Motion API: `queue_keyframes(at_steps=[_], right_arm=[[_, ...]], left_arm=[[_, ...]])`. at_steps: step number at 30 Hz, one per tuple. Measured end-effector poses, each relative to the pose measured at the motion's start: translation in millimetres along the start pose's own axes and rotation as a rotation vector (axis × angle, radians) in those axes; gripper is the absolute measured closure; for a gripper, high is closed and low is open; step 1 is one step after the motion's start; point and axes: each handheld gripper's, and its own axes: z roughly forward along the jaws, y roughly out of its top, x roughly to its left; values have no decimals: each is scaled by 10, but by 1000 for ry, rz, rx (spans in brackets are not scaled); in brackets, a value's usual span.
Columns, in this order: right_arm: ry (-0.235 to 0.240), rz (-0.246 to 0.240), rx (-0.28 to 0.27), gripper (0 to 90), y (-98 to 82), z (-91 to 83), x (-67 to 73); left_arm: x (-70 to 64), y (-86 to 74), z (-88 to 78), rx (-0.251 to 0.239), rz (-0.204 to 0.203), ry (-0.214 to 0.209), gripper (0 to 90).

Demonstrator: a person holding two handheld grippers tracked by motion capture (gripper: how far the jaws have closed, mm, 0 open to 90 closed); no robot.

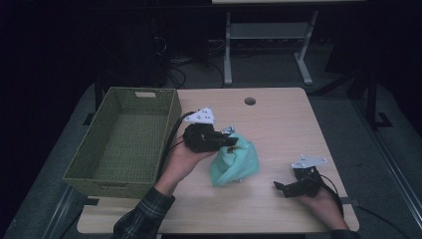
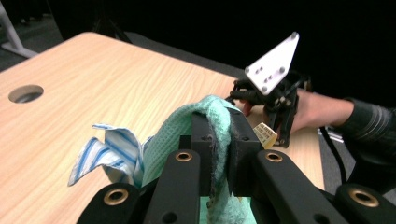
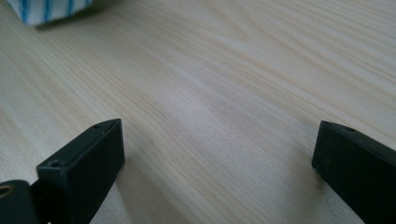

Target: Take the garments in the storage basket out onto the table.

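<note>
A mint green cloth [image 1: 238, 163] hangs bunched over the middle of the wooden table [image 1: 281, 124]. My left gripper [image 1: 232, 142] is shut on its upper fold. In the left gripper view the green cloth [image 2: 170, 137] is pinched between the two black jaws of my left gripper [image 2: 219, 128]. A blue-and-white striped cloth [image 2: 109, 151] sticks out just beside it, and its corner [image 3: 44, 9] lies at the top left of the right gripper view. My right gripper [image 1: 281, 187] rests low at the table's front right. Its jaws [image 3: 217, 149] stand wide open over bare wood with nothing between them.
A green woven basket [image 1: 107, 185] with nothing inside stands along the table's left side. A round cable hole [image 1: 250, 101] sits near the far edge. Beyond the table are a dark floor with cables and white desk legs [image 1: 228, 55].
</note>
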Motion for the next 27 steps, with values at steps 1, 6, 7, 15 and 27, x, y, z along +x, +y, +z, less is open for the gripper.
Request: queue_keyframes(at_steps=[1, 6, 7, 15, 27], right_arm=[[0, 0, 0, 21, 0, 0, 0], [0, 0, 0, 21, 0, 0, 0], [0, 0, 0, 21, 0, 0, 0], [0, 0, 0, 21, 0, 0, 0], [0, 1, 0, 21, 0, 0, 1]], left_arm=[[-3, -11, 23, 8, 2, 2, 830], [-16, -86, 133, 64, 17, 17, 829], [-12, -113, 163, 78, 20, 23, 828], [25, -340, 346, 176, 17, 40, 825], [-49, -602, 664, 298, 38, 25, 816]])
